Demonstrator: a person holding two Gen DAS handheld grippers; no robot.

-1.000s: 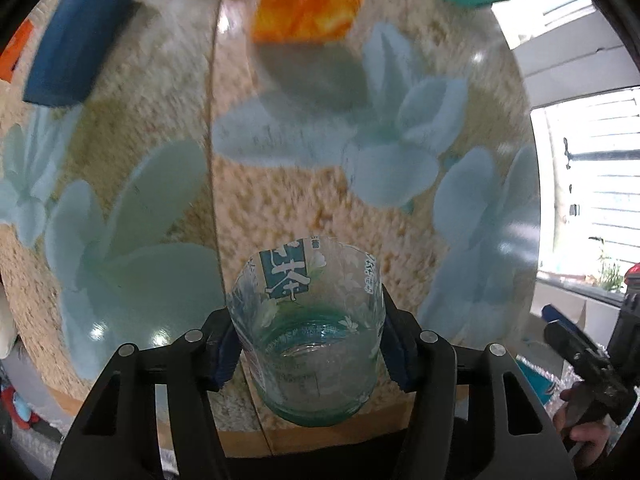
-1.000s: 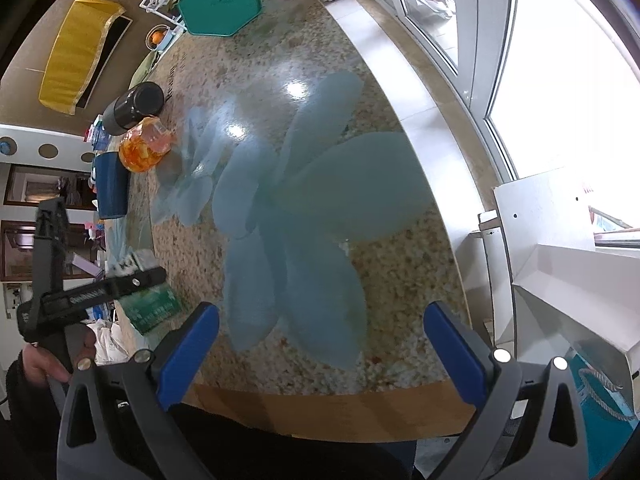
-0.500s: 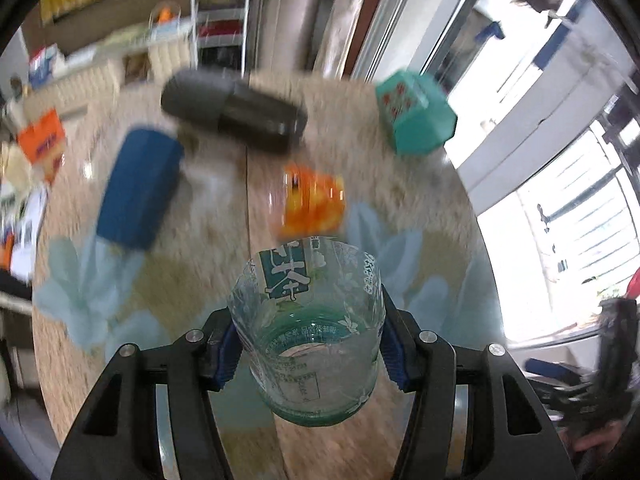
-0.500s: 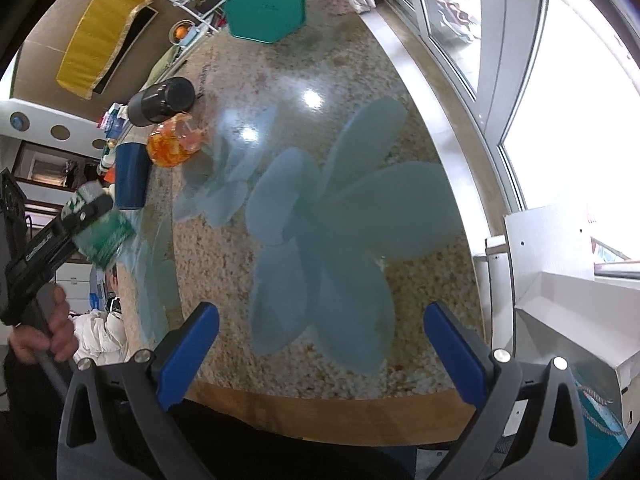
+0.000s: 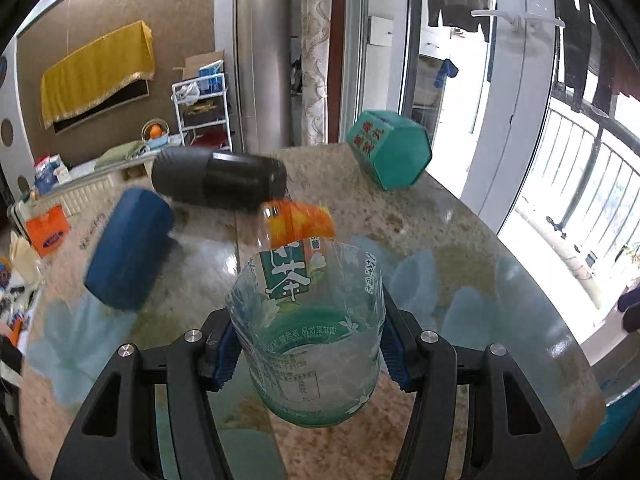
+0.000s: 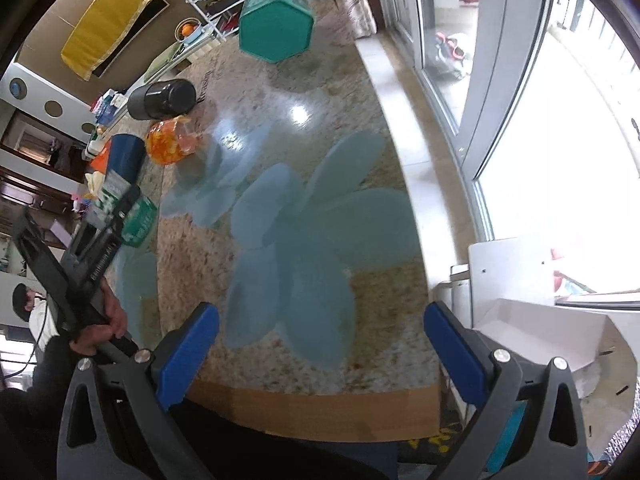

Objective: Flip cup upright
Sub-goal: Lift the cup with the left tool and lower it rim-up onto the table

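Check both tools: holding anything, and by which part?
Left tool grips the clear cup across its side walls. Right tool is open, holding nothing.

A granite counter printed with pale blue flowers carries several things. At its 12 o'clock edge in the right wrist view sits a teal hexagonal box. Toward 10 o'clock a black cylindrical flask lies on its side, with an orange patterned container just beside it and a blue cylinder further toward 9 o'clock. Beyond the counter, at 11 o'clock, a yellow cloth drapes a wall fixture near a white wire rack.
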